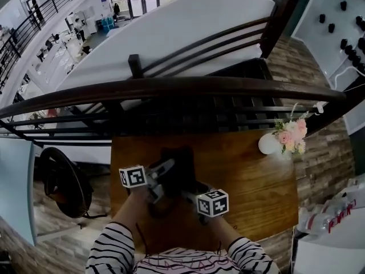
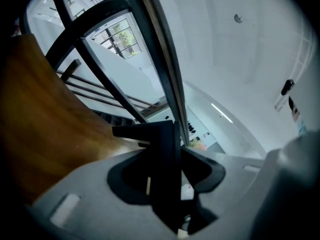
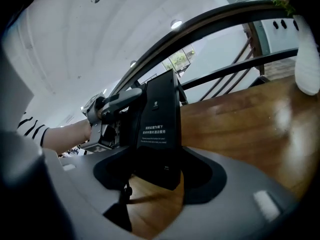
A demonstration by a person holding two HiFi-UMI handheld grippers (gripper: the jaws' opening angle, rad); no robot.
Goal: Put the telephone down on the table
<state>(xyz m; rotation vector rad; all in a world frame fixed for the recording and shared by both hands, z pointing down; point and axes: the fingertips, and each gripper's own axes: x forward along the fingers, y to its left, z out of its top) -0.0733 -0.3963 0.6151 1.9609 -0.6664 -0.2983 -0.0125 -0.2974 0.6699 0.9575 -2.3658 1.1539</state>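
Note:
A black telephone [image 1: 178,164] is over the near middle of the wooden table [image 1: 251,176], held from both sides. My left gripper [image 1: 162,173] is shut on its left side, where a thin black edge of the telephone [image 2: 162,149] stands between the jaws [image 2: 167,166]. My right gripper [image 1: 191,193] is shut on its right side, around the telephone's base [image 3: 159,124] with small white print on it. A thin cord hangs under the base. The left gripper [image 3: 115,104] shows behind the telephone in the right gripper view. Whether the base touches the wood is hidden.
A white vase [image 1: 268,143] with pink flowers [image 1: 292,133] stands at the table's far right corner. A dark railing [image 1: 171,87] runs along the far edge of the table. A black chair [image 1: 60,181] sits left of the table, and white packets [image 1: 331,216] lie to the right.

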